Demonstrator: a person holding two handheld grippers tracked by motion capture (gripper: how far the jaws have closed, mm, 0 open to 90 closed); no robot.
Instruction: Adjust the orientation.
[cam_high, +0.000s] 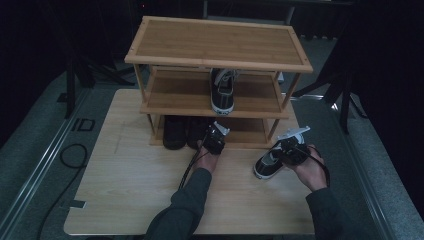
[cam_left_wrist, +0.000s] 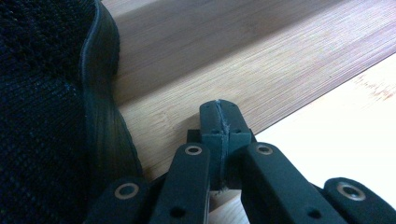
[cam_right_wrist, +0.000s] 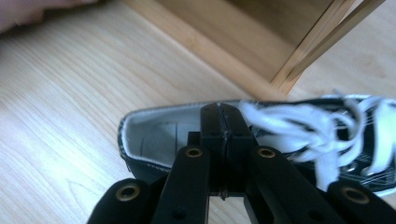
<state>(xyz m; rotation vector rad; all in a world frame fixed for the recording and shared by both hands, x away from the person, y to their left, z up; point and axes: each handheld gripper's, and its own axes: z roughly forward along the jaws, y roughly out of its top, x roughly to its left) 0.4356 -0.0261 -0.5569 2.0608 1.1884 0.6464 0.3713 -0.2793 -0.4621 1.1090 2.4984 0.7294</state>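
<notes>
Right tool (cam_right_wrist: 219, 122) is pinching the sneaker (cam_high: 267, 162) collar beside the rack (cam_high: 218, 60); left tool (cam_left_wrist: 219, 122), closed empty, is waiting there; shelving is pending.

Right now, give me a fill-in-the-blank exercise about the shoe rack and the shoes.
1. The shoe rack has ____ shelves.
2. The lone sneaker on the rack sits on the ____ shelf.
3. The sneaker beside the right gripper lies on the table and has ____ laces.
4. The left gripper has its jaws ____, next to a black shoe.

Missing words: three; middle; white; shut
</notes>
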